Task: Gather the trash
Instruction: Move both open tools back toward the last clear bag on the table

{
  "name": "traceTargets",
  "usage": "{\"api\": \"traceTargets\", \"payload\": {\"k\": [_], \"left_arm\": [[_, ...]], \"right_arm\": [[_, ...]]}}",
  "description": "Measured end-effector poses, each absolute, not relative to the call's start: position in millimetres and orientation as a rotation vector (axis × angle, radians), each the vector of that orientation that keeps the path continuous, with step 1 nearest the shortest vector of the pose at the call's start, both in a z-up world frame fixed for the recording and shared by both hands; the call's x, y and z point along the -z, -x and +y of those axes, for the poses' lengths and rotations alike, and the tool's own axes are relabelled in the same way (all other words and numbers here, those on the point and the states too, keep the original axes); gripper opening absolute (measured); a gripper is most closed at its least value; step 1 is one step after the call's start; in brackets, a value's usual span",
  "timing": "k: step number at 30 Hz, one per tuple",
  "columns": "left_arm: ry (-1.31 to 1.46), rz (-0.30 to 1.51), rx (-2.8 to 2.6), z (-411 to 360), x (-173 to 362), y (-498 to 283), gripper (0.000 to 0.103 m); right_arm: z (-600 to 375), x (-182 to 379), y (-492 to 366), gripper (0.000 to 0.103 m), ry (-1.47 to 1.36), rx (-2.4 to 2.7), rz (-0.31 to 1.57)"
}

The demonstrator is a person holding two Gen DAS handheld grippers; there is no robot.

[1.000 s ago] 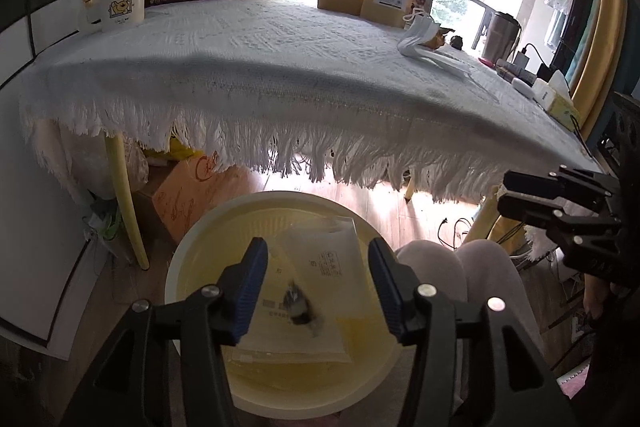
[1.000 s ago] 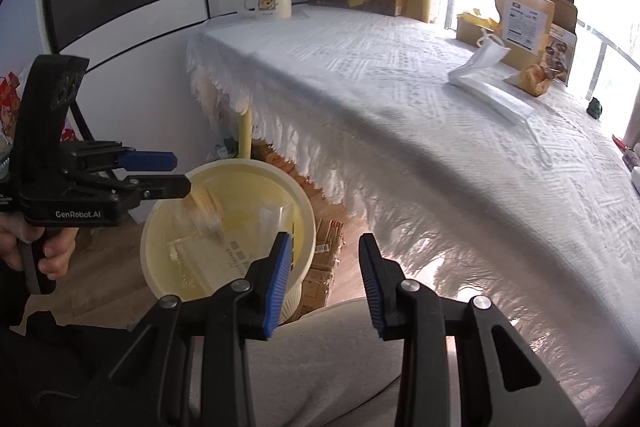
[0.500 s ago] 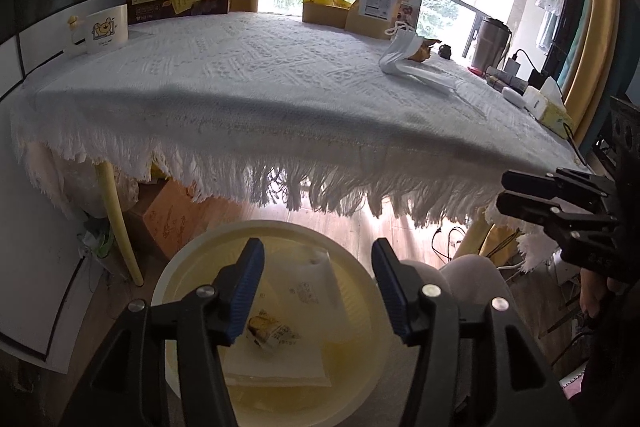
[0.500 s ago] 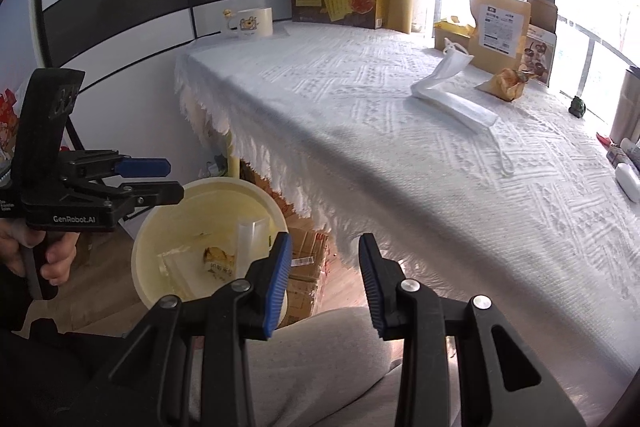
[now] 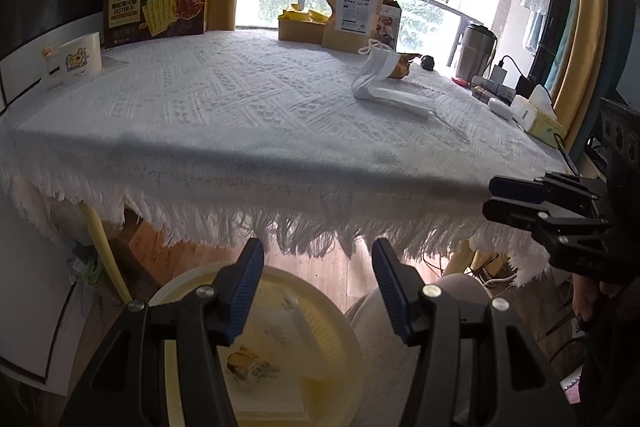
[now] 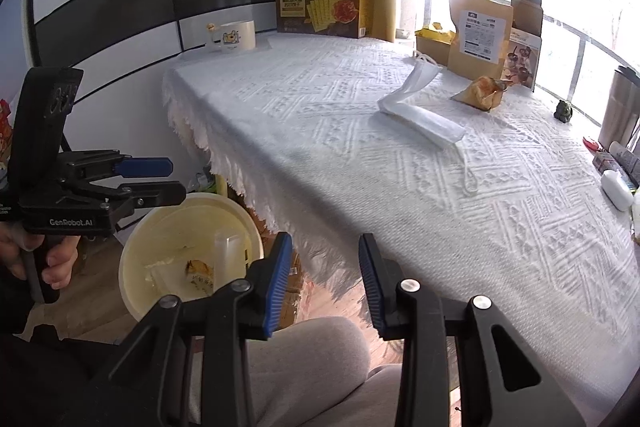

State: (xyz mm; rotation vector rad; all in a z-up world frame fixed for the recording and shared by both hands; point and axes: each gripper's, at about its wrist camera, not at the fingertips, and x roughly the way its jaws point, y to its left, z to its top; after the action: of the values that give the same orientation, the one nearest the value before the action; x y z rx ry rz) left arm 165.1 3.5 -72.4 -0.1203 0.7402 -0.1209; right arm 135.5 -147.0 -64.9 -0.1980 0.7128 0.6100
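Both claws are released and hold nothing: the left gripper [image 5: 318, 287] hangs over the bin [image 5: 332, 311] at the bottom of its frame, and the right gripper [image 6: 324, 279] sits low at the table's near edge. The bin already holds a clear bag [image 6: 228, 255] and a brown wrapper [image 6: 198, 269].

The next pickup is probably the face mask [image 6: 420, 115], right of centre on the tablecloth [image 6: 340, 155], with a crumpled wrapper [image 6: 484, 93] just beyond it. The mask is limp, so pinching its folded middle should keep the ear loop [image 6: 470, 179] from dragging on the textured cloth.

Farther back stand a mug [image 6: 234, 37], a cracker box [image 6: 324, 7] and a paper pouch [image 6: 478, 35]. They look like goods to leave alone, and none blocks the reach.
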Motion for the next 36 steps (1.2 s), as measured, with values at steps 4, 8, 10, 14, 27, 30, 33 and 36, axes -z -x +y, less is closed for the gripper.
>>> {"api": "traceTargets", "payload": {"k": [4,8,10,14,27,30,33,36], "left_arm": [[0.109,0.728,0.133,-3,68,-174,0.056],[0.098,0.719,0.144,-10,62,-183,0.056],[0.096,0.714,0.149,-14,60,-189,0.056],[0.092,0.707,0.157,-18,55,-201,0.056],[0.065,0.689,0.189,-31,43,-242,0.056],[0.056,0.686,0.198,-35,41,-255,0.056],[0.055,0.684,0.209,-38,39,-269,0.056],[0.041,0.681,0.222,-44,36,-286,0.056]], "right_arm": [[-152,63,-144,0.032,0.191,-0.605,0.710],[-157,62,-152,0.032,0.184,-0.603,0.708],[-160,61,-156,0.032,0.182,-0.602,0.708],[-165,59,-163,0.032,0.177,-0.598,0.704],[-184,51,-196,0.032,0.164,-0.556,0.706],[-189,49,-206,0.032,0.156,-0.545,0.708],[-191,49,-214,0.032,0.154,-0.534,0.712],[-194,48,-225,0.033,0.154,-0.524,0.719]]}}
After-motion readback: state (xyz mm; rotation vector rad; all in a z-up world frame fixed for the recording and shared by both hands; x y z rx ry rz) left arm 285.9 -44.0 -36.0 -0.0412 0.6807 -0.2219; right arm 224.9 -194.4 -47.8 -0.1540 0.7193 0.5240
